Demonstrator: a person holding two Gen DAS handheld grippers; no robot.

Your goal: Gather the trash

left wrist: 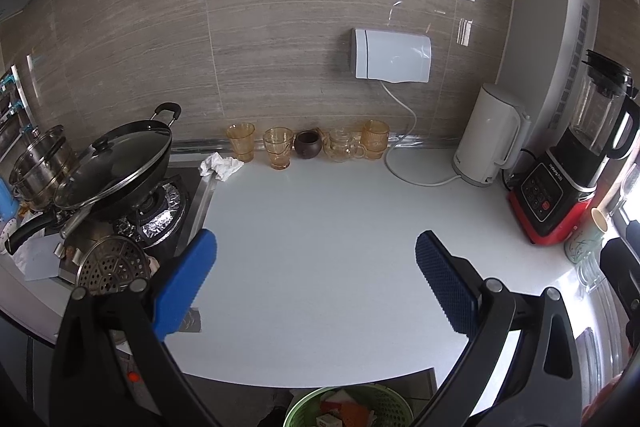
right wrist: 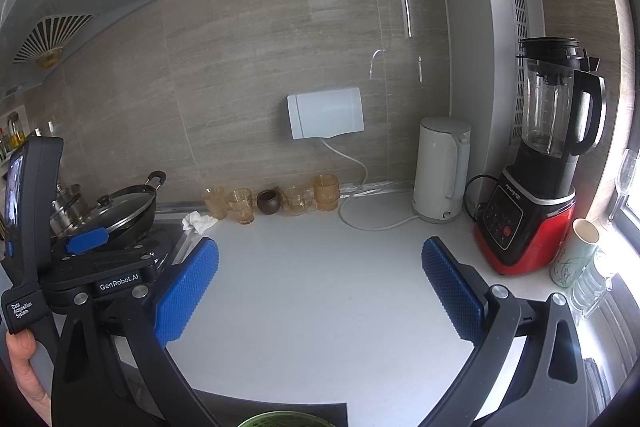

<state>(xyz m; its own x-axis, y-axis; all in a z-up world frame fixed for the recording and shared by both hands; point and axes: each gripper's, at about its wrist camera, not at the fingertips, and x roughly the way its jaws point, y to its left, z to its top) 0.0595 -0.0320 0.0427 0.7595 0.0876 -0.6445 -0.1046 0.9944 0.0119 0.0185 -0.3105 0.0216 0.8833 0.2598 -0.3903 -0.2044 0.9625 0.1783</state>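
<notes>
A crumpled white tissue (left wrist: pixel 220 166) lies on the white counter (left wrist: pixel 320 247) at the back, beside the stove and the glasses; it also shows in the right wrist view (right wrist: pixel 198 221). A green basket (left wrist: pixel 348 407) with scraps of trash sits below the counter's front edge; its rim shows in the right wrist view (right wrist: pixel 288 419). My left gripper (left wrist: pixel 316 283) is open and empty above the counter's front. My right gripper (right wrist: pixel 320 291) is open and empty, to the right of the left one, whose body (right wrist: pixel 100 267) shows at its left.
A wok with glass lid (left wrist: pixel 116 171), a steel pot (left wrist: pixel 40 167) and a steamer plate (left wrist: pixel 112 267) crowd the stove at left. Amber glasses (left wrist: pixel 278 147) and a brown pot (left wrist: pixel 307 144) line the wall. A white kettle (left wrist: pixel 488 135), a red blender (left wrist: pixel 572 163) and a cup (right wrist: pixel 576 251) stand right.
</notes>
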